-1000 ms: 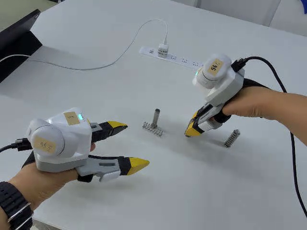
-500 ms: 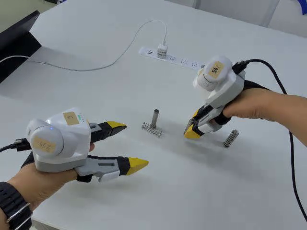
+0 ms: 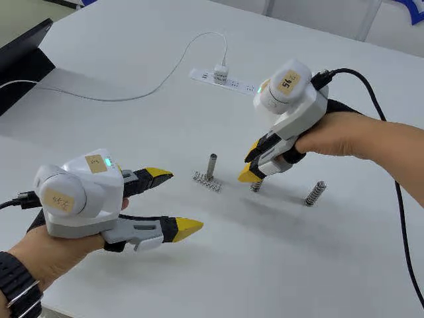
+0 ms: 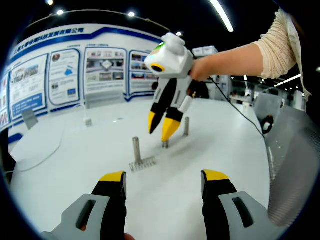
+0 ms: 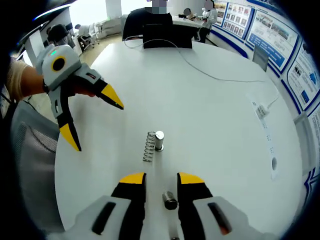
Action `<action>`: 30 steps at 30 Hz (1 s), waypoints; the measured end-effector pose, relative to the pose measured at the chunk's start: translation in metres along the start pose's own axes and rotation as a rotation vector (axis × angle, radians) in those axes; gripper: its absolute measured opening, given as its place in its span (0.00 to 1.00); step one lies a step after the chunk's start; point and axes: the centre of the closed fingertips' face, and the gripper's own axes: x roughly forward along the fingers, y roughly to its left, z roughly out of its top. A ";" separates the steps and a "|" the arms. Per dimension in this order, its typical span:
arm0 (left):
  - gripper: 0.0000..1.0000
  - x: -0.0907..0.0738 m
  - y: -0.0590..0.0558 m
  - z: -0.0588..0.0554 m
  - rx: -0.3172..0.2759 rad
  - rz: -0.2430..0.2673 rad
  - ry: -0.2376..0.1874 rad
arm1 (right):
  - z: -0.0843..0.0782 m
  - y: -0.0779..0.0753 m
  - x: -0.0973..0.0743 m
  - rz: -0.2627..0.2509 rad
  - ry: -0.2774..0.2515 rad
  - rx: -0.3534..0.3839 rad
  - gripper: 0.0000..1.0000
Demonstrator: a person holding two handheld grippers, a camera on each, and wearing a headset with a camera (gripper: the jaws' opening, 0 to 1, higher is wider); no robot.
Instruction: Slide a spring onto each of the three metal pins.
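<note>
The right hand-held gripper (image 3: 251,163), slightly spread, hangs over a short grey metal pin (image 3: 256,187). The left hand-held gripper (image 3: 180,199) is spread wide.

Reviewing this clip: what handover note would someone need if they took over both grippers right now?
Left gripper: claw open, empty, hovering left of the parts.
Right gripper: claw open, just above a short metal pin that looks spring-covered.
Tall bare metal pin stands on the white table, a loose coil spring lying at its foot.
Further right, an upright coiled piece, apparently a spring on a pin.
Done: seemingly two pins. Left: slide the loose spring onto the tall pin.
</note>
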 end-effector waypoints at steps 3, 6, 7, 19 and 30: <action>0.61 -0.001 0.001 0.000 -0.001 0.002 0.000 | 0.004 0.007 0.007 0.009 -0.009 0.017 0.25; 0.61 -0.001 0.001 -0.001 -0.001 0.003 0.001 | 0.007 0.011 0.015 0.014 -0.008 0.025 0.24; 0.61 -0.001 0.001 -0.001 0.000 0.003 0.001 | 0.009 0.011 0.017 0.017 -0.012 0.030 0.24; 0.60 -0.002 0.002 -0.003 -0.002 0.005 0.006 | 0.010 0.015 0.040 0.019 -0.007 0.089 0.18; 0.60 -0.003 0.005 -0.004 -0.003 0.011 0.013 | 0.005 0.011 0.049 0.006 0.012 0.106 0.14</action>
